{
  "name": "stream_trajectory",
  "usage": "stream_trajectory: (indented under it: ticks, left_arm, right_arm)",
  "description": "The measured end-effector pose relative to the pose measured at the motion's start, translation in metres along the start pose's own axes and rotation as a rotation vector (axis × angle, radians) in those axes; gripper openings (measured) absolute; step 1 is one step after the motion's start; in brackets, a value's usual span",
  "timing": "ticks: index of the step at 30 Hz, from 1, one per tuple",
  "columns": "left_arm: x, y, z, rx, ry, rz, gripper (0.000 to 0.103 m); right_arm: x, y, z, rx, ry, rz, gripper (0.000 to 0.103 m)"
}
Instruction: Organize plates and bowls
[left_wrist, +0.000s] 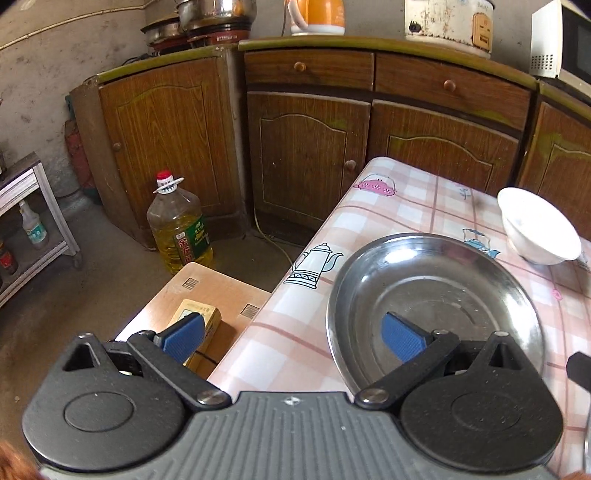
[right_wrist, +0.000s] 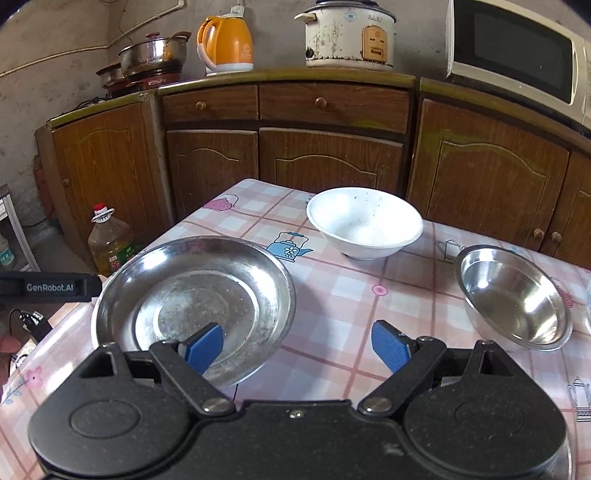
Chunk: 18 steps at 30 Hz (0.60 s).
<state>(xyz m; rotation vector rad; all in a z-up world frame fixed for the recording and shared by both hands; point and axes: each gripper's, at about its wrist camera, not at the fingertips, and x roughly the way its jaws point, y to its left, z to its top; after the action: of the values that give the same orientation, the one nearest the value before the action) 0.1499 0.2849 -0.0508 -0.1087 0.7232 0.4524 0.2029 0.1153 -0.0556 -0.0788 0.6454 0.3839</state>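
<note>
My left gripper (left_wrist: 293, 334) hangs with its jaws spread wide and nothing between them. The left blue pad (left_wrist: 183, 336) sits out past the edge of the desk (left_wrist: 399, 206), over a wooden stool (left_wrist: 218, 288) with a small box (left_wrist: 201, 314) on it. My right pad on that hand hovers over the near part of the large steel plate (left_wrist: 436, 291); whether it touches the metal I cannot tell. Ahead and to the right of those jaws stands the white bowl (left_wrist: 537, 227), upright on the checked cloth, apart from the plate. A bottle of oil (left_wrist: 180, 225) stands on the floor, ahead and to the left.

My right gripper (right_wrist: 299, 349) is likewise opened wide and holds nothing. Its left pad (right_wrist: 205, 349) lies over the near rim of the large steel plate (right_wrist: 192, 295), while the other pad is over bare cloth just beside that plate. Straight ahead of these jaws sits the white bowl (right_wrist: 364, 223), empty and upright. To the right, well apart from both, lies a smaller steel dish (right_wrist: 513, 295). The desk (right_wrist: 332, 295) carries all three. At the left edge of this view, part of my other gripper shows beside the plate.
</note>
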Motion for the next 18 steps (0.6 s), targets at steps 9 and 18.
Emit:
stream_trajectory:
  ticks: [9, 18]
  left_arm:
    - [0.032, 0.002, 0.003, 0.007, 0.043, -0.064, 0.074]
    - [0.044, 0.002, -0.001, -0.019, 0.057, -0.172, 0.017]
  right_arm:
    - [0.066, -0.011, 0.008, 0.161, 0.107, 0.04, 0.102]
    - [0.082, 0.002, 0.005, 0.175, 0.138, 0.079, 0.031]
